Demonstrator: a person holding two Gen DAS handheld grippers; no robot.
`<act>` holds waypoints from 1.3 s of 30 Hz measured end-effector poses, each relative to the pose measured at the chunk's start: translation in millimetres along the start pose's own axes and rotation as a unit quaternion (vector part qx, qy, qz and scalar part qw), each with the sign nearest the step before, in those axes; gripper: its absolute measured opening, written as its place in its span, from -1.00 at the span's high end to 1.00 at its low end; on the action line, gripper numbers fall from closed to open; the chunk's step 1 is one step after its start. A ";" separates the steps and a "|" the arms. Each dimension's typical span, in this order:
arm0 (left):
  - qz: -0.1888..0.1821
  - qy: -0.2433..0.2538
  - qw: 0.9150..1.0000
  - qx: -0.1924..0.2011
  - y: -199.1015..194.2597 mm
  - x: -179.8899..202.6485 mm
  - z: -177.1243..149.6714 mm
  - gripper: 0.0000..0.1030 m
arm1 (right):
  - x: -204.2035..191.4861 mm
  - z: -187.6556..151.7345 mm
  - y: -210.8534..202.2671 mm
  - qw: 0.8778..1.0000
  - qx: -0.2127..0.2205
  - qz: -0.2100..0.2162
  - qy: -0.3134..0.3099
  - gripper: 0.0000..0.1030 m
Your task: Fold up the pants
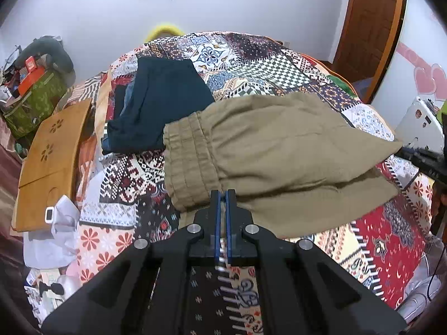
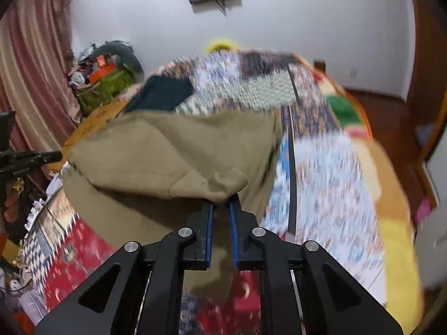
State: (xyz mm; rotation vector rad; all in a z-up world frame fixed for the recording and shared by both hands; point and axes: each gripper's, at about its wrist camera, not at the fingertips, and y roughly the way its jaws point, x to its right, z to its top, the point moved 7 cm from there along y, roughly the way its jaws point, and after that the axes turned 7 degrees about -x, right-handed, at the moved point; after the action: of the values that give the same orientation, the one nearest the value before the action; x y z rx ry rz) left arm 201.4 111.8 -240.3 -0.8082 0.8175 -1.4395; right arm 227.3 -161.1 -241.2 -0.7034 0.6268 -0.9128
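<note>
Pants, khaki, soft, light, limp: hang lifted over quilt, just ahead of both claws. Left claw pinched on fabric below waistband; right claw clamped on bunched edge. Best held at waistband corners; likely to sag between grips

Even, soft indoor light, faint shadows; the left wrist view is sharp, the right smeared by motion blur — fisheye bending and dark corners in both.
</note>
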 end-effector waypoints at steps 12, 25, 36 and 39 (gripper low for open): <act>0.046 0.037 0.998 0.015 -7.3 6.5 1.6 -0.44 | 1.9 -35.7 -32.4 0.999 0.005 -0.036 0.019 0.14; 0.085 0.155 0.984 -0.026 38.7 46.1 13.2 -0.61 | -68.1 -0.9 -8.2 0.992 -0.003 -0.022 -0.127 -0.33; 0.068 0.173 0.982 -0.025 47.2 54.9 28.9 -0.19 | -97.7 7.8 41.5 0.970 -0.037 -0.049 -0.235 -0.32; 0.060 0.177 0.982 -0.025 46.7 60.0 30.3 0.09 | -105.1 9.2 45.1 0.963 -0.032 -0.053 -0.262 -0.31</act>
State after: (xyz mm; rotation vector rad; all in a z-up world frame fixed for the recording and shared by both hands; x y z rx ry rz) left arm 249.7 50.4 -264.8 -0.5338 1.1561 -1.4798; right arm 206.4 -48.7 -250.7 -0.9997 0.1486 -0.7614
